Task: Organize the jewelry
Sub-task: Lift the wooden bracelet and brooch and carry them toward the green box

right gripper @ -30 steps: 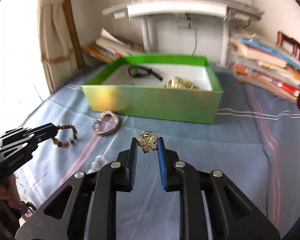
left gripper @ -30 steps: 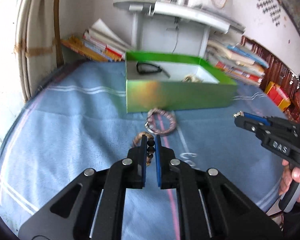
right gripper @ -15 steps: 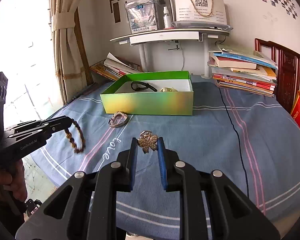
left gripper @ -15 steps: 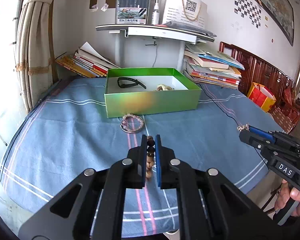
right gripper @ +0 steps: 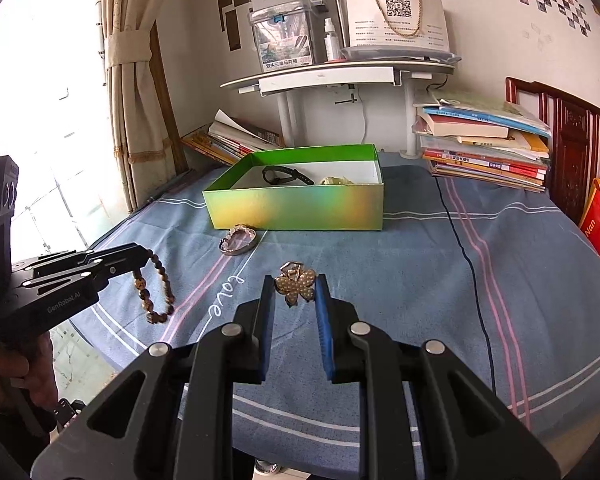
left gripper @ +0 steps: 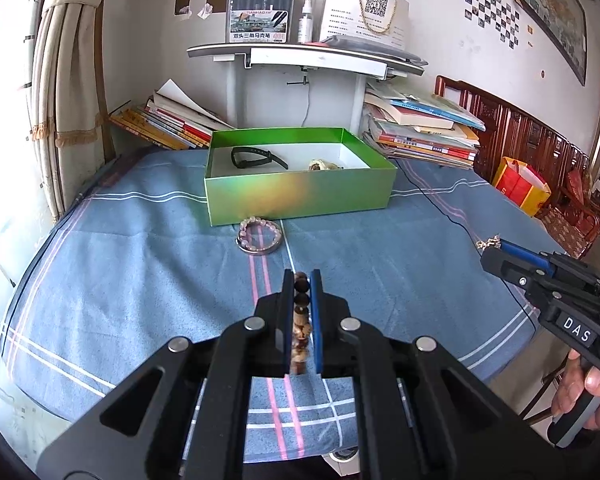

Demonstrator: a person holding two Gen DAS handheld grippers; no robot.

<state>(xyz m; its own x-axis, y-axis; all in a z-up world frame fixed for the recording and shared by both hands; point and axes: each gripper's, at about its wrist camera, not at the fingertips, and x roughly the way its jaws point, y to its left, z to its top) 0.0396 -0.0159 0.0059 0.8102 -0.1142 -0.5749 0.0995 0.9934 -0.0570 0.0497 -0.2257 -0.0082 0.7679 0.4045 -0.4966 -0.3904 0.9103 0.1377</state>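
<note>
Transport step: gripping bead bracelet (left gripper: 301,320) in left jaws, flower brooch (right gripper: 295,285) in right, next needing carriage over green box (right gripper: 300,206) before releasing.

left tongs (left gripper: 301,280) clamped, right tongs (right gripper: 295,286) gripping

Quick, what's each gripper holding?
Left gripper: shut on the brown bead bracelet.
Right gripper: shut on the gold flower clip.

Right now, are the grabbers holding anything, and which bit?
Left gripper: dark bead bracelet, a few beads pinched in the jaws, the rest of the loop dangling. Right gripper: gold flower clip, squeezed by its side edges.
</note>
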